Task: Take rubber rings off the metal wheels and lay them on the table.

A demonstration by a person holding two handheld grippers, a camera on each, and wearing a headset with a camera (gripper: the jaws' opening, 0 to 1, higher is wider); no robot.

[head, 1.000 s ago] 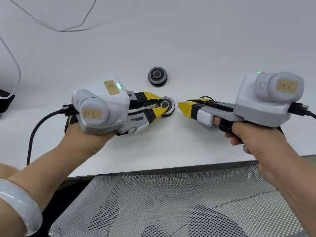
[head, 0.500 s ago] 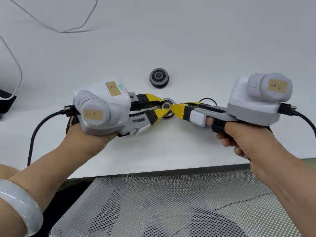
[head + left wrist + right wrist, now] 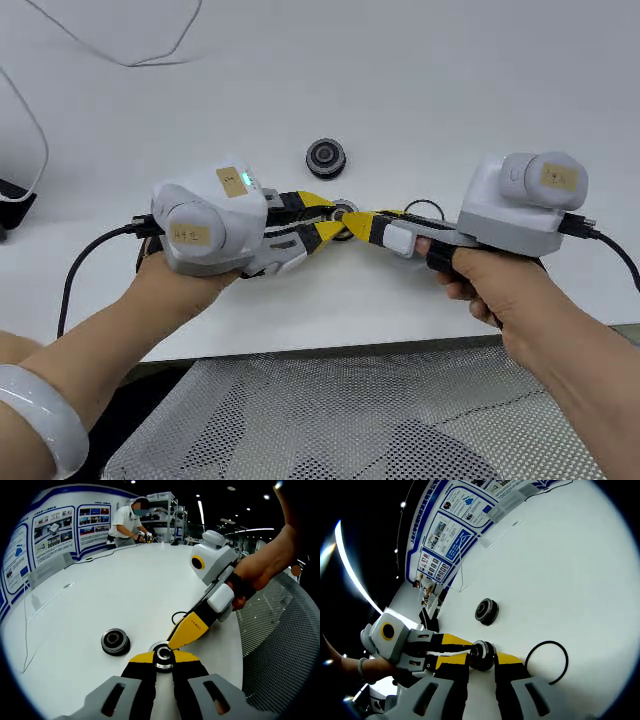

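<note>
A small metal wheel (image 3: 343,214) with a black rubber ring on it is held just above the table, with my left gripper (image 3: 322,222) shut on it. In the left gripper view the wheel (image 3: 163,656) sits between the yellow tips. My right gripper (image 3: 354,221) has come in from the right, and in its own view its tips stand tight on either side of the same wheel (image 3: 482,654). A second wheel (image 3: 325,157) with its ring on lies farther back on the table. A loose black rubber ring (image 3: 426,209) lies flat beside the right gripper.
The white table (image 3: 450,100) runs wide to the back and right. A thin cable (image 3: 120,60) crosses its far left and a dark object (image 3: 10,205) sits at the left edge. A grey mesh surface (image 3: 350,420) lies below the table's front edge.
My right gripper has moved left from a gap away until its tips reach the wheel held by the left gripper. The left gripper has stayed in place.
</note>
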